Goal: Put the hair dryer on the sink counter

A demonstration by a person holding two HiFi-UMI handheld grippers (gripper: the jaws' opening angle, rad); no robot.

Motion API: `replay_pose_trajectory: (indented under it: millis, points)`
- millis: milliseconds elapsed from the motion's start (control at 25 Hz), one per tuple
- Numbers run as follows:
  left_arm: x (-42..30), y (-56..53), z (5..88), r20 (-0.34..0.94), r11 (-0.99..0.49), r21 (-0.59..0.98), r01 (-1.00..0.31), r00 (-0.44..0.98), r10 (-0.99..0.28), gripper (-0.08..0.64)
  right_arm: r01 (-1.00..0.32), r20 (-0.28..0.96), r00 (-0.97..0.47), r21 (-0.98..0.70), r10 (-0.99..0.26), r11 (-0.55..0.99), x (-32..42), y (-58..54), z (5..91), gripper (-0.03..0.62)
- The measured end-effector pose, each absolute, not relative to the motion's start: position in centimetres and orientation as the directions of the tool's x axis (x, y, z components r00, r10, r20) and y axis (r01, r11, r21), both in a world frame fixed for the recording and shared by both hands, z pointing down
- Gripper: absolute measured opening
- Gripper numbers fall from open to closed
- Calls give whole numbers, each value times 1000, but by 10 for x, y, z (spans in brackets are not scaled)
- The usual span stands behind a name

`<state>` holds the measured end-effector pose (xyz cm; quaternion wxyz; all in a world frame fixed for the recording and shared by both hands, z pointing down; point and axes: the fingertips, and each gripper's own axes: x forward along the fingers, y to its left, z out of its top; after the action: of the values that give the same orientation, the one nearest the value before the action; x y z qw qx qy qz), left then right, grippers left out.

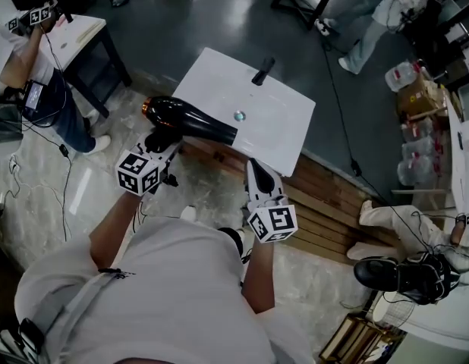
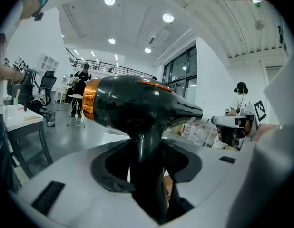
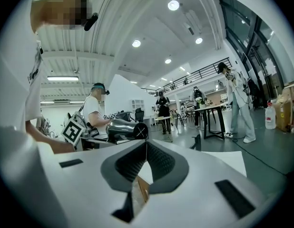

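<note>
The right gripper (image 1: pixel 255 165) is holding its fingers pressed together on nothing. The left gripper (image 1: pixel 163 138) is pinching the handle of the hair dryer (image 1: pixel 190 120), whose nozzle is hanging over the white desk's (image 1: pixel 288 120) near edge.

Glossy black hair dryer (image 2: pixel 137 108) with a copper-orange band at its rear. White sink counter (image 1: pixel 219 82) with a black tap (image 1: pixel 262 71). Left gripper (image 2: pixel 147 148) and right gripper (image 3: pixel 146 148) are pale grey-white with black pads. Their cubes (image 1: pixel 140 173) bear black-and-white square markers. The floor (image 1: pixel 208 196) looks pale and marbled, perhaps tile.
</note>
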<state>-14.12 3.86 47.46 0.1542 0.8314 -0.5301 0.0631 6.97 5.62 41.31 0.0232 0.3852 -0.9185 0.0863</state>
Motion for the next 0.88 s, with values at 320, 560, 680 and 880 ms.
replay_pose_trajectory:
  millis: [320,560,680,880]
  points:
    - [-170,43,480,273,-363,203,-909,408,-871,179,-692,117,-721,-142,-683,708,42,53,416,9]
    - [-188,48,484,280,-335,198,-921,381,-881,179,-671,127,-742,-152,-659,726,26,55,423,9]
    - [-195,52,485,284,-322,198,-926,368,-885,179,-664,135,-748,-157,-650,731,23,57,426,9]
    - [-204,57,489,287,-305,200,-931,353,-891,179,-650,145,-760,-160,-633,743,14,59,432,9]
